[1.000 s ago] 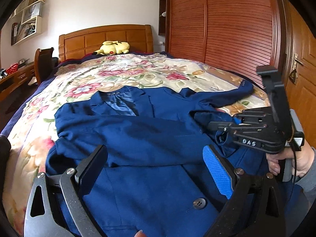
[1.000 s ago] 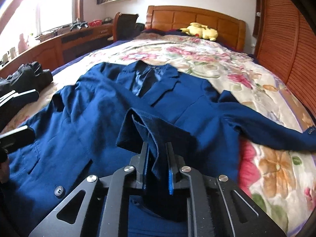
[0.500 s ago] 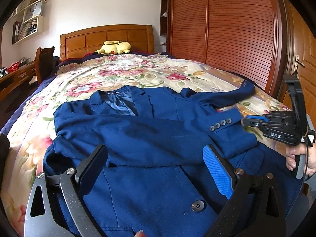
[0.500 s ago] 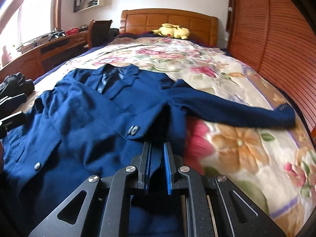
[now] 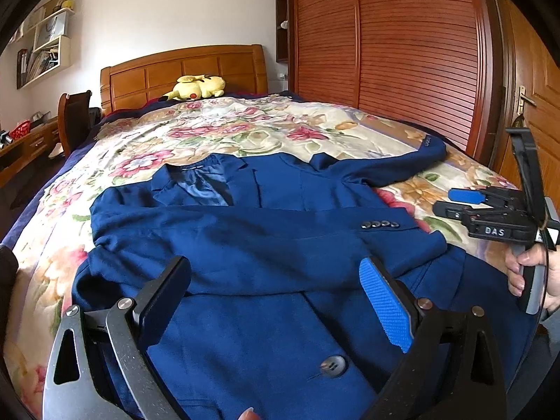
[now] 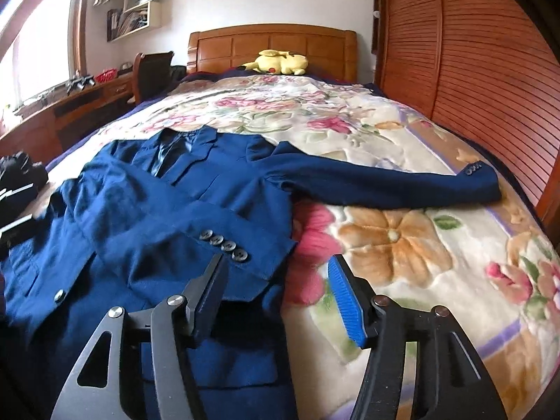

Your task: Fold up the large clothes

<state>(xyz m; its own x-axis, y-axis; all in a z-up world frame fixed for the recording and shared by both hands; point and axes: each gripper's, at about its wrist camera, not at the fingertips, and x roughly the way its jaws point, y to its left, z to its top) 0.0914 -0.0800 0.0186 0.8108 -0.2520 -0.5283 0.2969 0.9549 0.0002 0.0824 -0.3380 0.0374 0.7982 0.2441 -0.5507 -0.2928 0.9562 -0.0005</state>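
A dark blue suit jacket [image 5: 245, 245] lies face up on the flowered bed cover [image 5: 227, 133]. One sleeve is folded across its chest, the buttoned cuff [image 6: 224, 241] lying flat near the jacket's right edge. The other sleeve [image 6: 385, 185] stretches out to the right. My left gripper [image 5: 273, 269] hovers open over the jacket's lower front, near a front button [image 5: 332, 365]. My right gripper [image 6: 276, 262] is just short of the cuff, its jaws opening with nothing gripped between them. In the left wrist view the right gripper [image 5: 444, 204] is at the jacket's right side, held by a hand [image 5: 525, 273].
A yellow plush toy [image 5: 196, 87] lies by the wooden headboard [image 5: 182, 66]. A slatted wooden wardrobe [image 5: 402, 52] runs along the bed's right side, beside a door [image 5: 539, 112]. A desk and chair [image 6: 150, 70] stand to the left. Dark clothes [image 6: 21, 171] lie at the bed's left edge.
The right gripper pulled the sleeve cuff rightward across the jacket, then opened and let it go. The sleeve now lies flat. The left gripper has stayed where it was.
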